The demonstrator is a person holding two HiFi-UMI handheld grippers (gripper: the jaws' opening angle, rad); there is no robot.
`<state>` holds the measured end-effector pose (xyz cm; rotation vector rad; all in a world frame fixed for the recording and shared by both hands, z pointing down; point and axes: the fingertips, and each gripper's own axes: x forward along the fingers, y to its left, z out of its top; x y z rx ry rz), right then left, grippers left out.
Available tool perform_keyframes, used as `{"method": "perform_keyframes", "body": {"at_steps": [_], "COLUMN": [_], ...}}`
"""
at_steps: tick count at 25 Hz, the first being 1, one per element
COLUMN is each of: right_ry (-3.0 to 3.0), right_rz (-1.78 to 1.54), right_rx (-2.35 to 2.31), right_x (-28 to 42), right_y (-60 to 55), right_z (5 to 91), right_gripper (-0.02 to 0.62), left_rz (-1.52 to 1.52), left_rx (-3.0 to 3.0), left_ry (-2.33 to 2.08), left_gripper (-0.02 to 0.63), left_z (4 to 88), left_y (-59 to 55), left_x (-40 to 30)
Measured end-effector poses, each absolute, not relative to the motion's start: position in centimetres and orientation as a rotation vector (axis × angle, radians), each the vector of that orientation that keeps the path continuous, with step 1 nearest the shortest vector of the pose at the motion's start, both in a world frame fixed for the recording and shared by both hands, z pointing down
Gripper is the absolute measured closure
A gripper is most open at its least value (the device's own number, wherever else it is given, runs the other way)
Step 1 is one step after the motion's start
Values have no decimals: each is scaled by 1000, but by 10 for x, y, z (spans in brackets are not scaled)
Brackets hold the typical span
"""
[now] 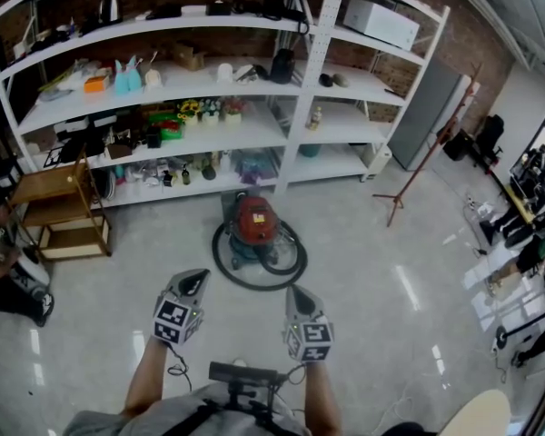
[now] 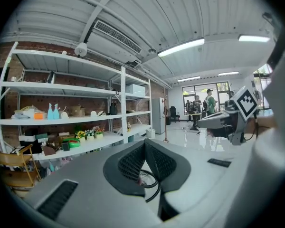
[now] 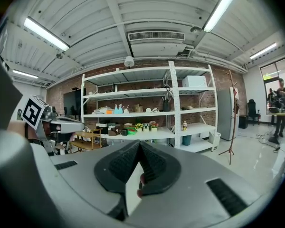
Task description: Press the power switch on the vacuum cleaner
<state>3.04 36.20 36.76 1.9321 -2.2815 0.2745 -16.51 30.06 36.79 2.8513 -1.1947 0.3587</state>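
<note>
On the floor ahead of us, before the white shelving (image 1: 292,107), stands the red vacuum cleaner (image 1: 253,223), its black hose (image 1: 291,260) looped around its base. We are still well apart from it, and its power switch is too small to make out from here.

We hold both tools out in front of us, side by side and pointed towards the machine. The left claw (image 1: 196,281) is clenched, its ribbed pads meeting at the tips with nothing between them. The right claw (image 1: 296,292) is clenched likewise and empty. That suits the job, we judge: closed tips make one blunt point for pushing a switch, and there is nothing to grasp.

Nothing lies between us and the vacuum cleaner, but the hose ring is the one thing we would need to step or reach over. A seated person (image 1: 0,262) and a wooden cart (image 1: 64,212) are off to the left, and a coat stand (image 1: 427,153) is to the right, all clear of our line.
</note>
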Motion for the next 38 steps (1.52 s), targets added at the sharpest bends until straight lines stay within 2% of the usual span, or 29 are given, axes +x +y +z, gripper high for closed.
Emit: {"method": "perform_keyframes", "body": {"at_steps": [13,26,38], "right_ry": [-2319,-2329,-2303], "right_rz": [275,290,314], "right_rx": [1905,1902,1922], "right_x": [75,88,96], "right_y": [303,257,173], "right_z": [370,375,379], "right_gripper": [584,584,584], "left_rz": [364,379,375], "left_rx": [2847,2841,2851], "left_ry": [-1252,-1252,-1219], "left_gripper": [598,598,598], "left_z": [368,367,366], "left_y": [248,202,112], "left_x": [-123,-108,-99]}}
